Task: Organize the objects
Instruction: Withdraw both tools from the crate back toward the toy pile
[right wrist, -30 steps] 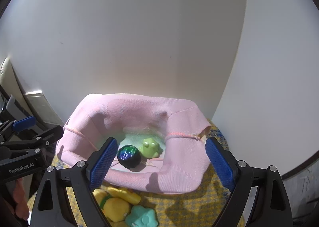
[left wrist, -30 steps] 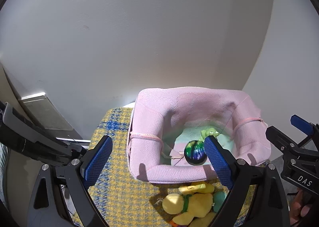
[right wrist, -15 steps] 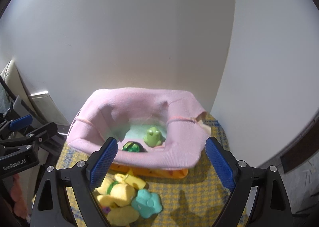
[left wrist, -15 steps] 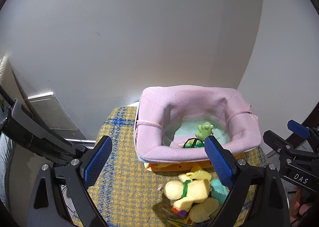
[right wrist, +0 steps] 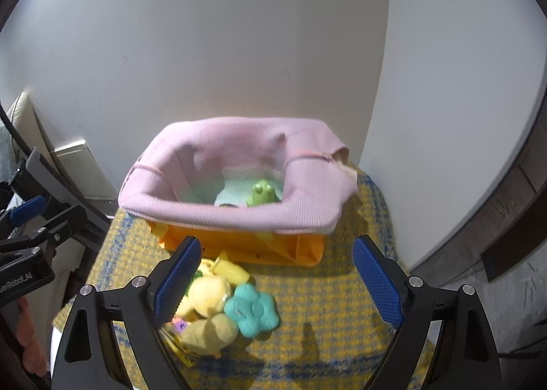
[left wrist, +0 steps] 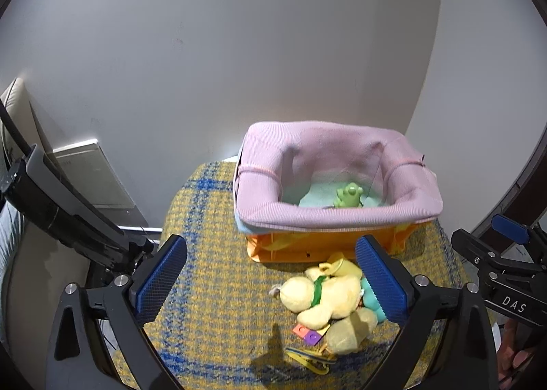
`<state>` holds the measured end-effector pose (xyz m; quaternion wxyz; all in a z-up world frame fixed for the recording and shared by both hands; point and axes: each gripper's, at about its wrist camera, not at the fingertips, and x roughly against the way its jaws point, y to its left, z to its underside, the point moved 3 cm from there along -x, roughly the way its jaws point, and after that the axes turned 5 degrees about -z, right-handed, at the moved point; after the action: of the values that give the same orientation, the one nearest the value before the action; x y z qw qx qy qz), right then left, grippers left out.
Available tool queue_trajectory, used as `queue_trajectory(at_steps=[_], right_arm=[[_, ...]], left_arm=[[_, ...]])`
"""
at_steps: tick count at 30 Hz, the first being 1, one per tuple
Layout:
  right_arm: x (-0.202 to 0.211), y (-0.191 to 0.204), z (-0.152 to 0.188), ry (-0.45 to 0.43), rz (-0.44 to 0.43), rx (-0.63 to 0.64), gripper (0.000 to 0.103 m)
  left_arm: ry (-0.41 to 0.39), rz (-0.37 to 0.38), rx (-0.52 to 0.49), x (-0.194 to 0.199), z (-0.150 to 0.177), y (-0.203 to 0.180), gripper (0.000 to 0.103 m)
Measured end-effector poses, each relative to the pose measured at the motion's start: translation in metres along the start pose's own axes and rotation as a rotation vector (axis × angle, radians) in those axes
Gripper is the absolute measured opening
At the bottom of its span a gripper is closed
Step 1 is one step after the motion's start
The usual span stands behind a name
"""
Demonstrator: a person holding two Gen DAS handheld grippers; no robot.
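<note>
An orange basket with a pink cloth liner (left wrist: 342,215) (right wrist: 239,215) stands at the back of a yellow-and-blue checked seat (left wrist: 218,304) (right wrist: 328,287). A green frog toy (left wrist: 348,195) (right wrist: 260,192) sits inside it. In front lies a pile: a yellow plush toy (left wrist: 324,297) (right wrist: 205,294), a teal flower toy (right wrist: 251,311) and small coloured blocks (left wrist: 307,333). My left gripper (left wrist: 270,282) is open and empty above the seat, the pile by its right finger. My right gripper (right wrist: 273,284) is open and empty, the pile by its left finger.
A white wall is close behind the basket. A grey panel (left wrist: 92,178) leans at the left. Dark floor (right wrist: 506,229) drops away at the right of the seat. The other gripper shows at each view's edge: the right one (left wrist: 506,273) and the left one (right wrist: 30,246).
Both grippers have pulled back and up from the basket. The basket looks smaller, its orange base shows, and the toy pile is in fuller view. The dark ball inside is now hidden by the rim.
</note>
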<state>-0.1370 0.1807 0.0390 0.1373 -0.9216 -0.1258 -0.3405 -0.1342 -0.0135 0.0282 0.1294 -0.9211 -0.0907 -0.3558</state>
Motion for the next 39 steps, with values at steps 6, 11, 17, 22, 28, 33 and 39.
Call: queue_trajectory(at_steps=[6,11,17,22,28,33,39], right_arm=[[0.003,0.004,0.019,0.001,0.008,0.014,0.09],[0.003,0.009,0.036,0.005,0.006,0.024,0.09],[0.004,0.009,0.057,-0.003,0.017,0.024,0.09],[0.0,0.004,0.076,0.001,0.019,0.01,0.091],[-0.005,0.001,0.1,0.004,0.018,0.004,0.091],[-0.012,0.003,0.116,0.018,0.018,0.014,0.092],[-0.015,0.002,0.13,0.014,0.017,0.011,0.092]], left_arm=[[0.025,0.009,0.005,-0.004,0.023,0.0,0.102],[0.043,0.009,0.006,-0.008,0.041,0.001,0.102],[0.049,0.013,0.004,-0.012,0.06,0.0,0.103],[0.065,0.031,-0.013,-0.018,0.078,-0.007,0.103],[0.08,0.046,-0.06,-0.026,0.102,-0.018,0.103],[0.099,0.049,-0.083,-0.035,0.118,-0.024,0.103],[0.112,0.082,-0.092,-0.045,0.135,-0.028,0.103]])
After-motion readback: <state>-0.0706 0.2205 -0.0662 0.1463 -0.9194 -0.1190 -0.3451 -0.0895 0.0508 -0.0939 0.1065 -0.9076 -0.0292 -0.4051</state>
